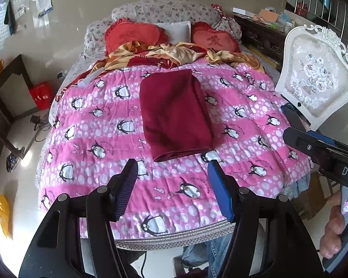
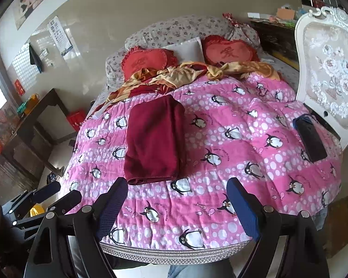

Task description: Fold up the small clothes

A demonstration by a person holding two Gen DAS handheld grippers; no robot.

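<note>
Nearest in the left wrist view, the left gripper (image 1: 172, 164) stands with its jaws parted and nothing between them, hovering over the near part of the pink penguin-print quilt (image 1: 174, 199) that covers the bed. In the right wrist view the right gripper (image 2: 176, 183) is spread wider still, also empty, above the same near stretch of quilt. Just beyond both sets of fingertips lies the dark red soft cloth garment, folded into a long rectangle (image 1: 174, 113), flat on the quilt near the middle of the bed; its rolled near edge sits just past the left gripper's tips and slightly left of the gap between the right gripper's jaws, touching neither. By its look the garment should be light, limp and slightly fuzzy, so it will likely sag and unroll if lifted by one point; the layered near corners seem the best places to pinch, all layers together. It would probably drag the quilt a little rather than slide freely. Farther off lie rumpled yellow-and-red bedding (image 1: 164, 55) and two red heart-shaped cushions (image 1: 132, 34).
</note>
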